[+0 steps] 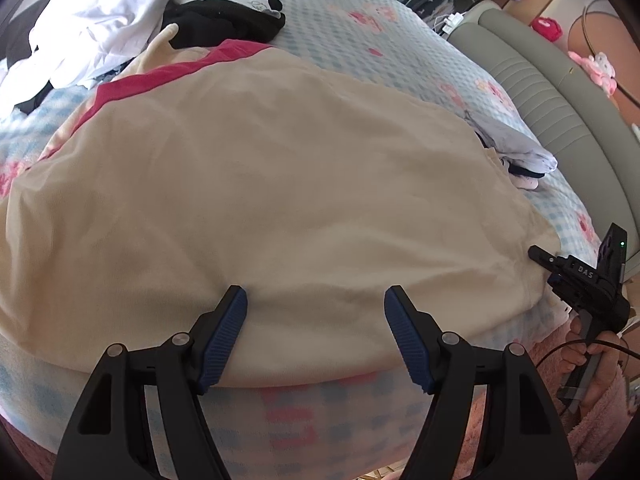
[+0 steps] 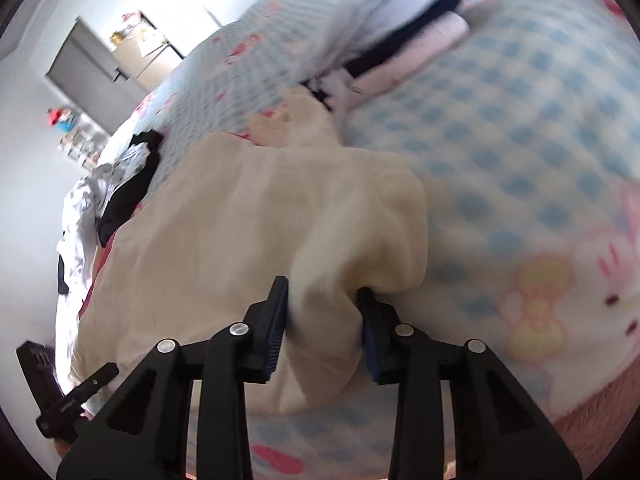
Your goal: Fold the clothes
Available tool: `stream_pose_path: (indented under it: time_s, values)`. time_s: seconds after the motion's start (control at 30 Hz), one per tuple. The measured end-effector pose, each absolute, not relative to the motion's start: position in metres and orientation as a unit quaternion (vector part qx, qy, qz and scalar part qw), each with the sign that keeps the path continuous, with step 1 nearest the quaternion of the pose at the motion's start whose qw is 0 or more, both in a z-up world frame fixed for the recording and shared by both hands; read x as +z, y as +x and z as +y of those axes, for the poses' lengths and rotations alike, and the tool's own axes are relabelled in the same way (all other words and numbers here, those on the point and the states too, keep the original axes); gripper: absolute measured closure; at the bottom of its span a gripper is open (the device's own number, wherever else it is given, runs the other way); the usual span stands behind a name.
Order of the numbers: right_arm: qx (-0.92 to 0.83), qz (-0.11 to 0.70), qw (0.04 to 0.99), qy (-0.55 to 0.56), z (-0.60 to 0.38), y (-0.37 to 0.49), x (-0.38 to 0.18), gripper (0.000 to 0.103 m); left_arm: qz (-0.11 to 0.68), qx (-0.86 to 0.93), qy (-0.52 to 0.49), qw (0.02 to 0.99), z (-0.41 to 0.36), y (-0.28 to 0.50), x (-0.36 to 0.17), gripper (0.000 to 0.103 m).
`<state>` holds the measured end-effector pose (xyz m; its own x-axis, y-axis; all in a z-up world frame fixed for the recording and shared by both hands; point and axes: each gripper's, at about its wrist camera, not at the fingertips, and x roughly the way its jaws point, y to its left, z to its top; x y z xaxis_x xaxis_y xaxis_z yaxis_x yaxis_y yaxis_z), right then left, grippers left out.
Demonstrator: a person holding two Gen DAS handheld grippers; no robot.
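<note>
A cream garment (image 1: 260, 184) with a red-pink band (image 1: 160, 76) at its far end lies spread flat on the bed. My left gripper (image 1: 316, 292) hovers over the garment's near hem, its blue pads (image 1: 224, 340) wide apart and nothing pinched between them. In the right wrist view my right gripper (image 2: 322, 288) is shut on a bunched corner of the cream garment (image 2: 224, 220), with the fabric squeezed between both pads and hanging down in a fold. The same gripper shows at the right edge of the left wrist view, by the garment's right corner (image 1: 536, 276).
The bed has a blue checked cover (image 1: 360, 40) with pink cartoon prints. A loose pile of white and black clothes (image 1: 120, 12) lies at the far left. A folded stack (image 1: 516, 156) sits to the garment's right, near a grey padded headboard (image 1: 560, 92). A hand (image 1: 588, 344) grips the right handle.
</note>
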<state>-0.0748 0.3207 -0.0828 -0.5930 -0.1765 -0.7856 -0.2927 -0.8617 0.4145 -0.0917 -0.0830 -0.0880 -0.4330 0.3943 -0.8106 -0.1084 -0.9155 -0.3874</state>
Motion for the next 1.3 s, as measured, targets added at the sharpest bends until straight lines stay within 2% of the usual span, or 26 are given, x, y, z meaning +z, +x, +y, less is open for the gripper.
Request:
stream_pose_path:
  time_s: [0.1, 0.33, 0.47, 0.63, 0.8, 0.87, 0.93, 1.0, 1.03, 1.07, 1.1, 1.17, 1.2, 1.27, 1.3]
  values:
    - [0.862, 0.253, 0.002, -0.439, 0.307, -0.087, -0.074, 0.082, -0.156, 0.832, -0.51, 0.155, -0.084, -0.092, -0.084, 0.03]
    - [0.891, 0.156, -0.154, -0.397, 0.202, -0.121, -0.015, 0.082, -0.248, 0.817, -0.486, 0.189, -0.094, -0.096, -0.069, 0.03]
    - [0.869, 0.111, -0.229, -0.424, 0.144, -0.129, -0.029, 0.082, -0.288, 0.808, -0.467, 0.217, -0.096, -0.097, -0.059, 0.03]
    - [0.829, 0.078, -0.269, -0.484, 0.1, -0.124, -0.072, 0.082, -0.288, 0.8, -0.466, 0.246, -0.083, -0.105, -0.057, 0.03]
    - [0.818, 0.093, -0.265, -0.502, 0.104, -0.114, -0.092, 0.079, -0.255, 0.797, -0.48, 0.264, -0.056, -0.122, -0.063, 0.032]
    - [0.818, 0.1, -0.264, -0.502, 0.11, -0.111, -0.091, 0.079, -0.24, 0.793, -0.49, 0.271, -0.042, -0.128, -0.067, 0.039]
    - [0.818, 0.093, -0.263, -0.502, 0.115, -0.11, -0.082, 0.076, -0.2, 0.807, -0.499, 0.245, -0.029, -0.132, -0.069, 0.04]
    - [0.823, 0.081, -0.252, -0.502, 0.12, -0.105, -0.071, 0.065, -0.147, 0.82, -0.518, 0.192, -0.023, -0.137, -0.074, 0.044]
    - [0.835, 0.082, -0.242, -0.487, 0.126, -0.098, -0.06, 0.065, -0.138, 0.822, -0.524, 0.174, -0.025, -0.139, -0.077, 0.044]
    - [0.845, 0.088, -0.24, -0.47, 0.135, -0.092, -0.05, 0.063, -0.147, 0.819, -0.529, 0.167, -0.032, -0.14, -0.08, 0.044]
    - [0.852, 0.093, -0.232, -0.461, 0.143, -0.088, -0.046, 0.054, -0.166, 0.813, -0.53, 0.173, -0.038, -0.139, -0.082, 0.044]
    - [0.865, 0.104, -0.213, -0.443, 0.161, -0.081, -0.038, 0.047, -0.211, 0.799, -0.529, 0.195, -0.047, -0.137, -0.082, 0.044]
    - [0.867, 0.102, -0.189, -0.449, 0.169, -0.083, -0.042, 0.047, -0.232, 0.788, -0.528, 0.215, -0.048, -0.136, -0.083, 0.043]
    - [0.857, 0.092, -0.135, -0.489, 0.181, -0.093, -0.064, 0.047, -0.268, 0.764, -0.53, 0.253, -0.044, -0.135, -0.085, 0.032]
    - [0.846, 0.093, -0.12, -0.511, 0.184, -0.098, -0.076, 0.05, -0.275, 0.758, -0.531, 0.262, -0.04, -0.134, -0.086, 0.032]
